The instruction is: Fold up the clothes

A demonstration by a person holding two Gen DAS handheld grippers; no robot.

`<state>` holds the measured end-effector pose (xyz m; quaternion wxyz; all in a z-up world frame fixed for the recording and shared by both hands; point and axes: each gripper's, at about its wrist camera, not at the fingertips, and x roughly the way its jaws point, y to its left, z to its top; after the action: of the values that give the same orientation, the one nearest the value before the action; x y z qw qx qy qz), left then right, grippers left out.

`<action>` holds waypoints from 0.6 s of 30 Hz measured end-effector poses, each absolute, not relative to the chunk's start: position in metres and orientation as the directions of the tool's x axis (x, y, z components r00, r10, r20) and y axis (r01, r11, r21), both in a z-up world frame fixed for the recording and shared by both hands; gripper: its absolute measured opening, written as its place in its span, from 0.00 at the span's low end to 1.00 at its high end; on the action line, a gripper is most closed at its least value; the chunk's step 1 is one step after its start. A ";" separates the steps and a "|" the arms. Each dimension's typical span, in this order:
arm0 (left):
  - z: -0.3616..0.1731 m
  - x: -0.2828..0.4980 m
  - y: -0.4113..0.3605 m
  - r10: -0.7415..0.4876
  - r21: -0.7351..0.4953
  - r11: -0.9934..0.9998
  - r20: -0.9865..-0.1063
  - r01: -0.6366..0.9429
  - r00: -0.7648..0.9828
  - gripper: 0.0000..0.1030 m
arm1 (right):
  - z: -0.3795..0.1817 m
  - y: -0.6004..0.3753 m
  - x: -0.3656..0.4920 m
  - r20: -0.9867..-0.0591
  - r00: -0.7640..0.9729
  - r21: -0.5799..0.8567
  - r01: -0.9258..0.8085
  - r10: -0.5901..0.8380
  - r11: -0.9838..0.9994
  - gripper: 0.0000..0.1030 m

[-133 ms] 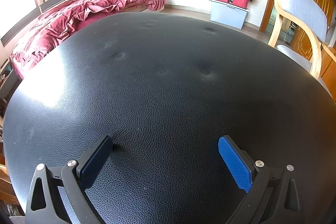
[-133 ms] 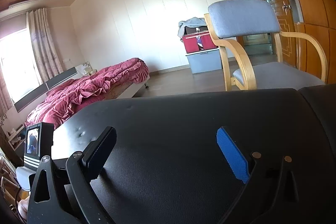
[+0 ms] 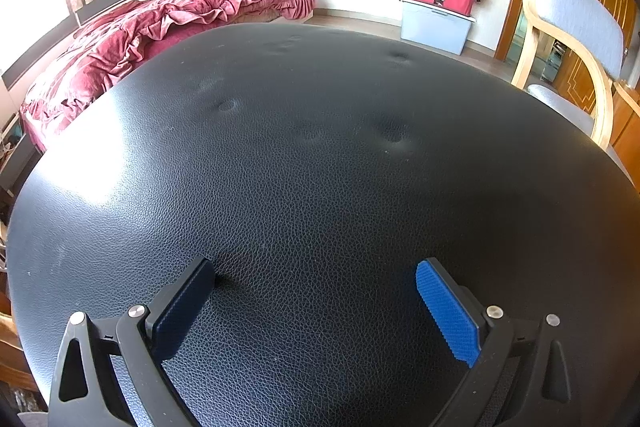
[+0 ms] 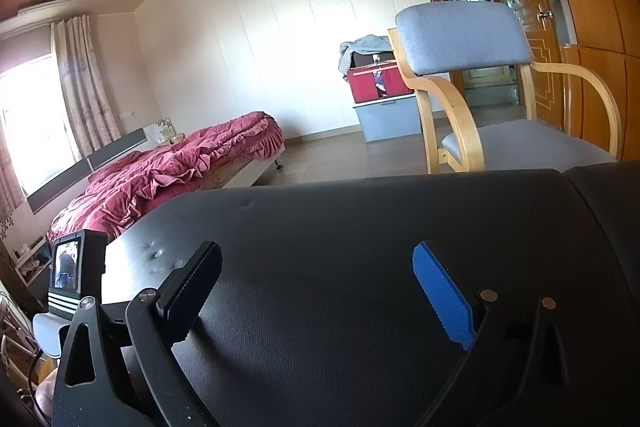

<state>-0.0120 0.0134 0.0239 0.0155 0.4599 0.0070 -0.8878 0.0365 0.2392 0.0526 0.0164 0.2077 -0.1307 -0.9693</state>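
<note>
The left gripper (image 3: 314, 277) and the right gripper (image 4: 316, 261) are both hovering with fingers spread wide and holding nothing over the near edge of the black leather bench (image 3: 320, 167), while no garment is showing on its top in either wrist view.

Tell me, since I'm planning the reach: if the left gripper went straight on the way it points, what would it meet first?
Probably the black leather surface: the left gripper hangs open and empty, angled down at it, with nothing in between. No clothing shows in that line; exact depth is unclear.
</note>
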 end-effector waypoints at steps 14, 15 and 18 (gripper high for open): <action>0.046 0.005 0.020 0.015 -0.033 -0.999 -0.787 0.018 -0.616 0.92 | 0.053 0.251 0.070 -0.367 -0.930 0.209 -0.076 -0.005 -0.975 0.95; 0.049 0.013 0.025 0.022 -0.030 -1.000 -0.770 0.002 -0.637 0.92 | 0.054 0.253 0.073 -0.369 -0.930 0.200 -0.083 0.004 -0.976 0.96; 0.061 0.035 0.042 0.024 -0.008 -1.000 -0.718 -0.027 -0.695 0.92 | 0.054 0.259 0.076 -0.376 -0.926 0.175 -0.102 0.029 -0.979 0.96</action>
<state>0.0346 0.0415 0.0612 -0.0138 0.3901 -0.0014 -0.9207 0.0764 0.2591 0.0541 -0.0337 0.1891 -0.0961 -0.9767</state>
